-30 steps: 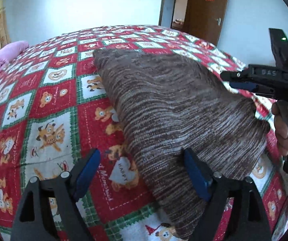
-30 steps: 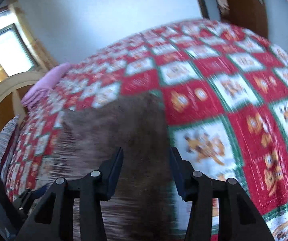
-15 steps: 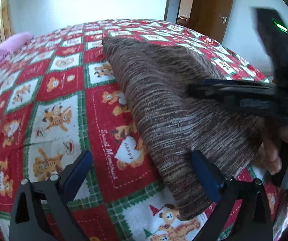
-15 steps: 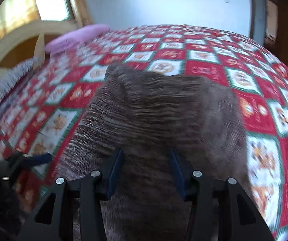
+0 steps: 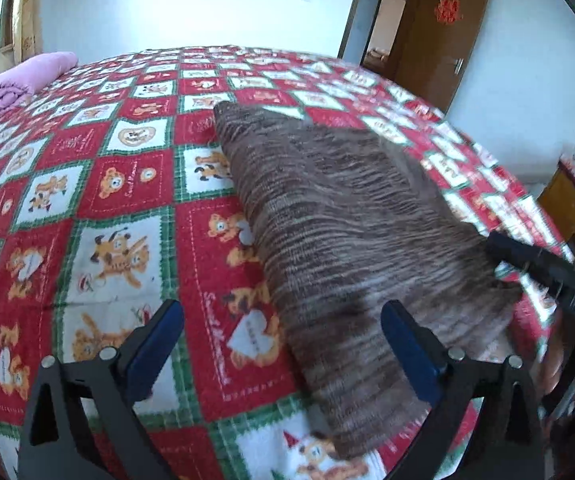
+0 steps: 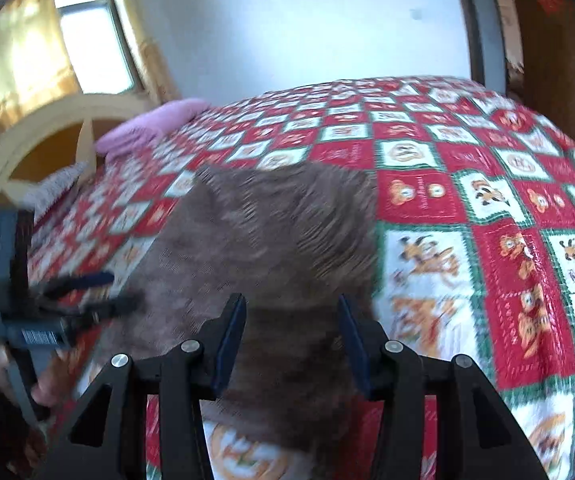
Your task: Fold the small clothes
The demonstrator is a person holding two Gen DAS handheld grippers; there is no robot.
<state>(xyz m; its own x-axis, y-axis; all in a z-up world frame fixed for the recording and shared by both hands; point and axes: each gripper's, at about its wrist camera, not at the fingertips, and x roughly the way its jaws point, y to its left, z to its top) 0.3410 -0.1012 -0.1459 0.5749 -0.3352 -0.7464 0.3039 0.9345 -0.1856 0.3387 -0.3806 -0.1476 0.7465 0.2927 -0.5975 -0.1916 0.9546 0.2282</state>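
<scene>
A brown knitted garment [image 5: 347,240] lies folded into a long strip on the bear-patterned quilt [image 5: 119,184]. My left gripper [image 5: 283,344] stands wide open over the strip's near left edge, its blue pads clear of the cloth. At the strip's right edge, blurred, is my right gripper [image 5: 527,260]. In the right wrist view my right gripper [image 6: 291,336] hovers over the garment [image 6: 279,232], jaws half apart and pinching nothing. My left gripper [image 6: 119,292] shows at the left, held by a hand [image 6: 43,392].
A folded pink blanket [image 5: 19,80] lies at the quilt's far left corner by a wooden headboard [image 6: 27,140]. A brown door [image 5: 439,32] stands open behind the bed. A small wooden stand [image 5: 563,204] is off the right side.
My left jaws spread a little wider. My right gripper swept across over the garment and came down low at its right edge. The garment itself stayed flat.
</scene>
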